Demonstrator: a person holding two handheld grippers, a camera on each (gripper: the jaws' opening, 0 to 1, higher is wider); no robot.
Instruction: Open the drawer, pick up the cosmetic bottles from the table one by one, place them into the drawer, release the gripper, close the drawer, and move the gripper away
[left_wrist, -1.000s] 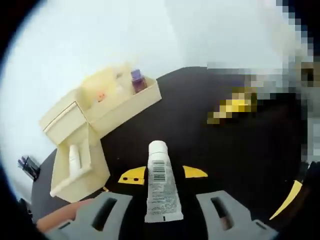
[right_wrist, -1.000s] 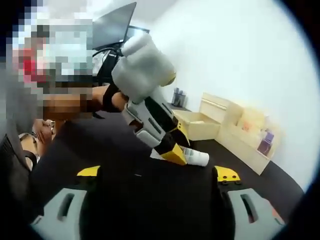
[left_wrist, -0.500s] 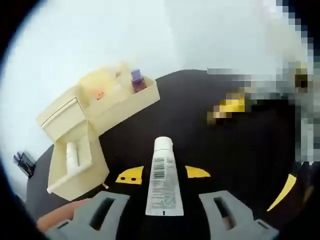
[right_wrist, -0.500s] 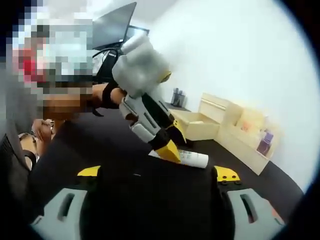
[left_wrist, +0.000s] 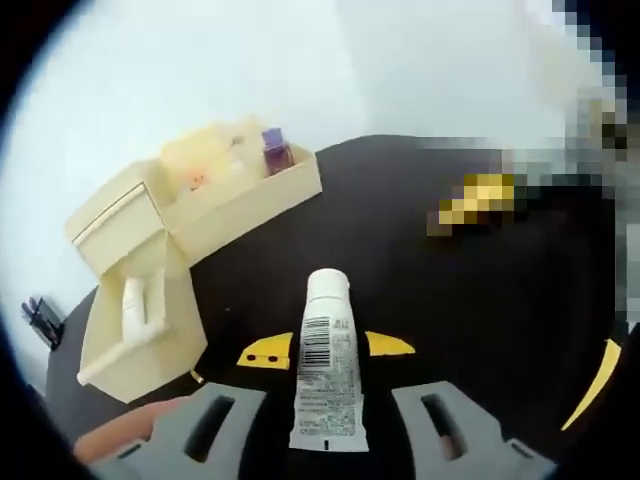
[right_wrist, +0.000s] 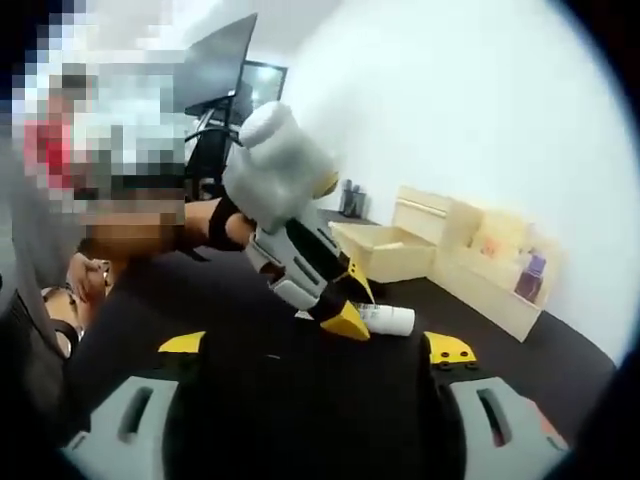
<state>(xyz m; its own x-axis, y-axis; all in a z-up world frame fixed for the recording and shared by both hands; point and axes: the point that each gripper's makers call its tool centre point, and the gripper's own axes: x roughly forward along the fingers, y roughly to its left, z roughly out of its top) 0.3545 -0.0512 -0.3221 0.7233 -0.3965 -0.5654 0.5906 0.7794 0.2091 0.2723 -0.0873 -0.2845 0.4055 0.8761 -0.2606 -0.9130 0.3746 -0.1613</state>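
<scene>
In the left gripper view, the left gripper (left_wrist: 322, 350) has its two jaws set narrowly around one white tube (left_wrist: 325, 368), barcode up, cap toward 12 o'clock; whether the tips pinch it I cannot tell. The tube lies over the black table (left_wrist: 480, 300). At 9 o'clock, one open drawer (left_wrist: 140, 340) of the cream wooden organizer (left_wrist: 240, 205) holds one white bottle (left_wrist: 132, 300). One purple bottle (left_wrist: 272, 152) stands in the organizer's tray at 11 o'clock.

In the right gripper view, the right gripper (right_wrist: 315, 350) stands wide with nothing between its jaws.
</scene>
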